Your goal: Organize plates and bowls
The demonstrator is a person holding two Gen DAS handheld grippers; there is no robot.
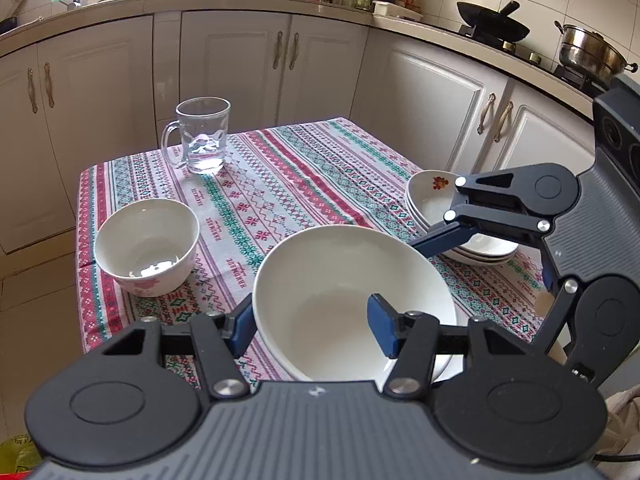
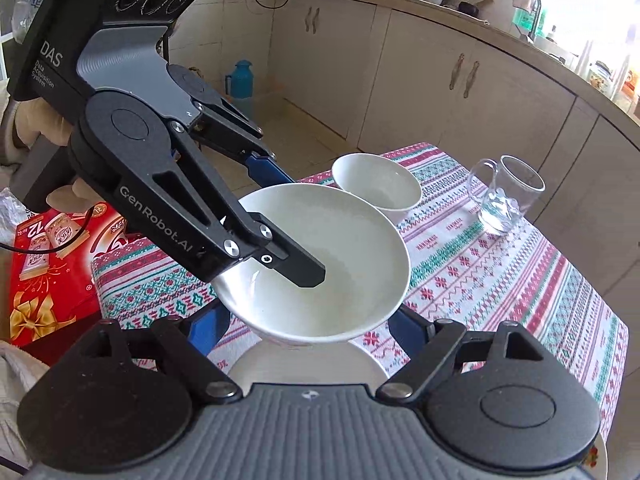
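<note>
Left gripper (image 1: 312, 322) fingers pinch the large white bowl (image 1: 352, 300) by its near wall, off the bench (image 1: 280, 168); right gripper (image 2: 310, 322) fingers flank it, contact unclear; plate stack (image 1: 476, 252) lies at two o'clock; advise keeping the bowl level.

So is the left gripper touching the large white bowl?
Touching. The left wrist view shows the left gripper clamped on the rim of the large white bowl, one finger inside, one outside.
</note>
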